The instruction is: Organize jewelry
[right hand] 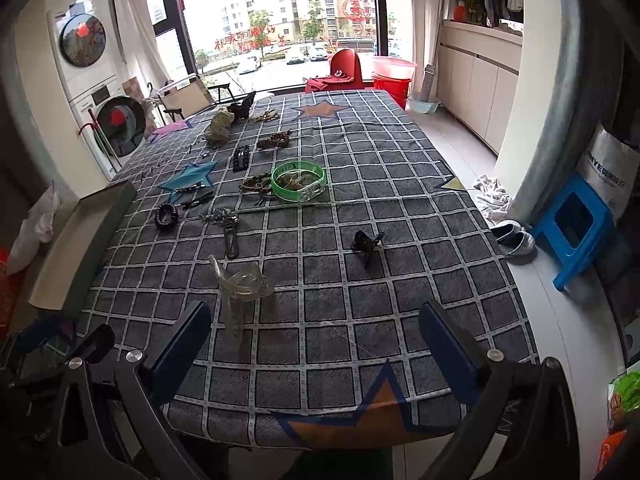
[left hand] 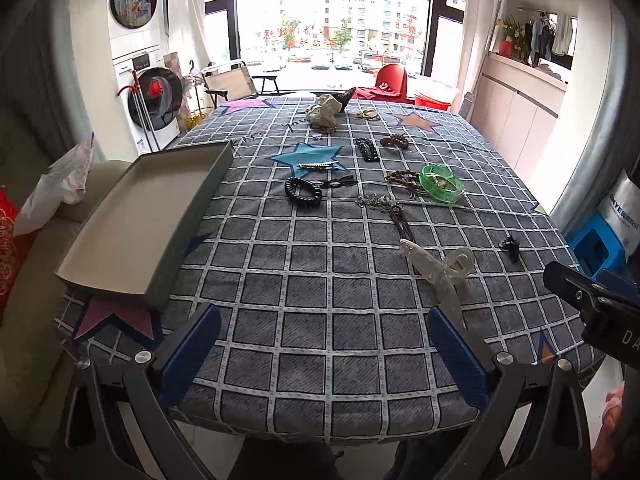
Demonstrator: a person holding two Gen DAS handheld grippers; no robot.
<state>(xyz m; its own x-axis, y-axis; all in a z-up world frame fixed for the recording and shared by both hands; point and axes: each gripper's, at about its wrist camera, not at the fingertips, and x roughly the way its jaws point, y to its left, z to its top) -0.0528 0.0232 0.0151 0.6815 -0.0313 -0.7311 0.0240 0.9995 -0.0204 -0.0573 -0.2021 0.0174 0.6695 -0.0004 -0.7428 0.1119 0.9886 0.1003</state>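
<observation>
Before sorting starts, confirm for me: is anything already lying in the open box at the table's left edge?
No. In the left wrist view the open box shows only its bare pale floor, with no item inside.

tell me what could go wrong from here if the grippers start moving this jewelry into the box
1. The box overhangs the table's left edge; a push from the open left gripper could tip it off.
2. The thin silver chain lies tangled against the brown hair fork; lifting one may drag the other.
3. The clear hair claw is see-through and oddly shaped, so the open right gripper might pinch it off-centre and drop it.
</observation>
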